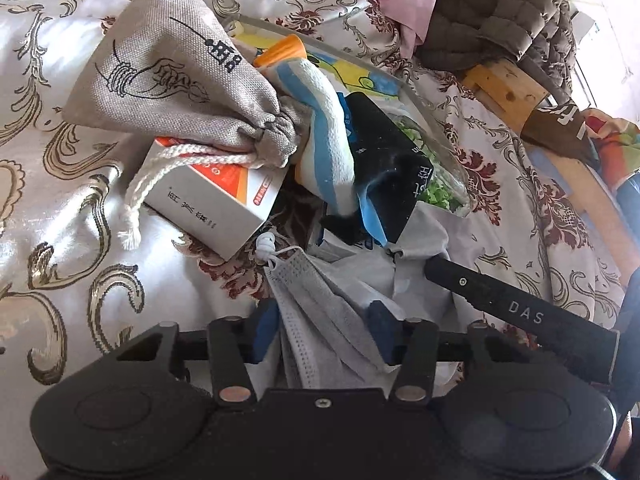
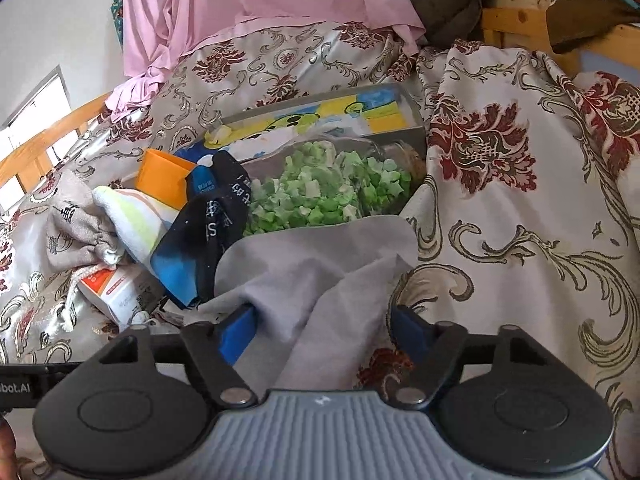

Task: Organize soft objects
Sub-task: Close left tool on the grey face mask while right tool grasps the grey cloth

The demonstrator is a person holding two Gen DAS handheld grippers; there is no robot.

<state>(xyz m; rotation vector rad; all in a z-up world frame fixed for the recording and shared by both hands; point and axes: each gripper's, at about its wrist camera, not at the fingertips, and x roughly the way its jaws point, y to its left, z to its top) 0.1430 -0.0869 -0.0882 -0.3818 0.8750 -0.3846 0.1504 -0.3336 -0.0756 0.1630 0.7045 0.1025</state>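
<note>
A pile of soft items lies on a floral bedspread (image 1: 60, 240). In the left wrist view a grey face mask (image 1: 316, 304) lies between the blue pads of my left gripper (image 1: 322, 322), whose jaws stand apart around it. Beyond are a linen drawstring pouch (image 1: 168, 80), a striped towel (image 1: 324, 136) and a black-and-blue packet (image 1: 384, 168). In the right wrist view a grey cloth (image 2: 312, 272) drapes between the spread fingers of my right gripper (image 2: 324, 328), which is open. The pouch (image 2: 72, 232), towel (image 2: 132, 216) and packet (image 2: 204, 232) lie to its left.
A white and orange medicine box (image 1: 216, 204) lies under the pouch. A clear bag of green pieces (image 2: 320, 192) rests in a grey tray (image 2: 412, 100) with an orange cup (image 2: 164, 176). Pink cloth (image 2: 248, 8), an olive jacket (image 1: 500, 20) and wooden bed rails (image 1: 508, 88) lie behind.
</note>
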